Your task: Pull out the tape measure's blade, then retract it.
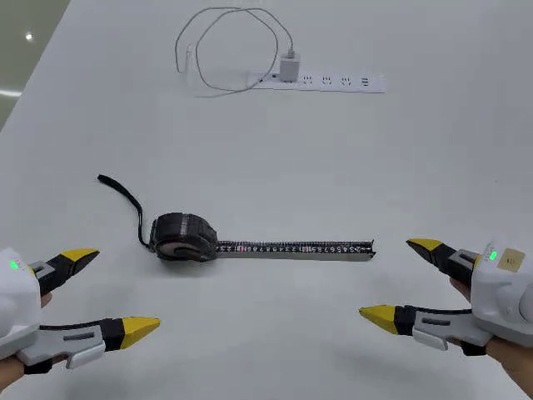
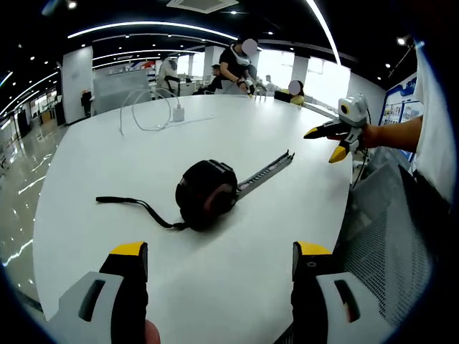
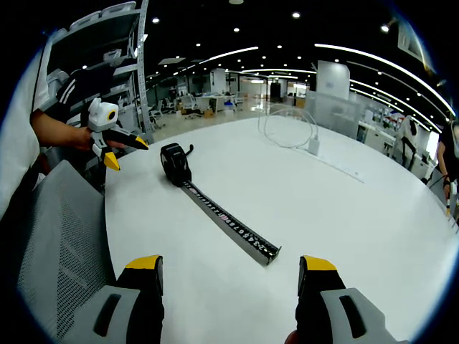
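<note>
Left tool [image 1: 123, 287] is released: its two yellow-tipped jaws stand wide apart with nothing between them, held over the near part of the white desk [image 1: 416, 150]. Right tool [image 1: 387, 277] is released as well, jaws spread and empty. Each tool is gripped by a person's hand.

The tape measure [image 1: 183, 237] rests on the desk between the two tools, nearer the left one and touching neither. Its black case sits just ahead of the left tool's jaws, slightly toward the right tool. The blade [image 1: 296, 248] is pulled out and lies flat on the desk with its markings up, running from the case straight toward the right tool. Its end hook [image 1: 371, 247] stops just ahead of that tool's jaws, near the tips but apart from them. In the right gripper view the blade's end lies a little beyond the two jaws, with the case farther out along the blade.

A black wrist strap [image 1: 125, 198] trails from the case on the side away from the right tool, curling beyond the left tool. Far beyond both tools, a white power strip [image 1: 333, 82] lies on the desk with a white charger [image 1: 289, 68] plugged in and a looped white cable [image 1: 225, 50] beside it.
</note>
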